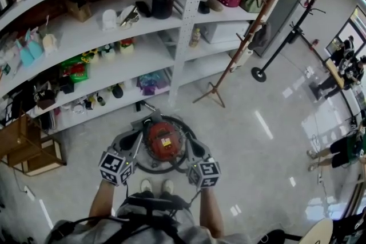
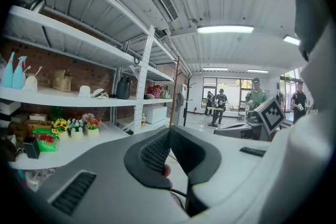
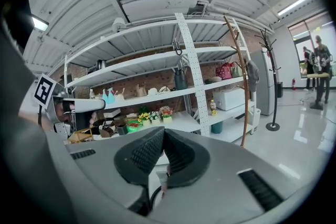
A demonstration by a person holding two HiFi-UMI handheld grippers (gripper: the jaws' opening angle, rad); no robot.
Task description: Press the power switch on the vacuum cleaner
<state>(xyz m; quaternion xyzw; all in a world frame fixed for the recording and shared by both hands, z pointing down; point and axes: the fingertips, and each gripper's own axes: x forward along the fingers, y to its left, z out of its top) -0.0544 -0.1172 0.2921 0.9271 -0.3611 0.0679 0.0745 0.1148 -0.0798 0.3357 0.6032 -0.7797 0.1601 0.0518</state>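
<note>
Standing over the red vacuum cleaner (image 1: 163, 143) on the floor (image 1: 257, 140) by the shelving (image 1: 189, 14), we hold the left tongs (image 2: 168, 131) and right tongs (image 3: 163, 131) clenched empty at either side of it, closed tips probably suiting a poke at its switch, not discernible here.

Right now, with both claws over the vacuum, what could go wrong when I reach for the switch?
1. The left claw and right claw views face the shelves, not the vacuum cleaner, and the head view shows no clear switch: you may press the wrong spot.
2. A dark hose loops round the vacuum cleaner near the shoes; a claw could snag it.
</note>
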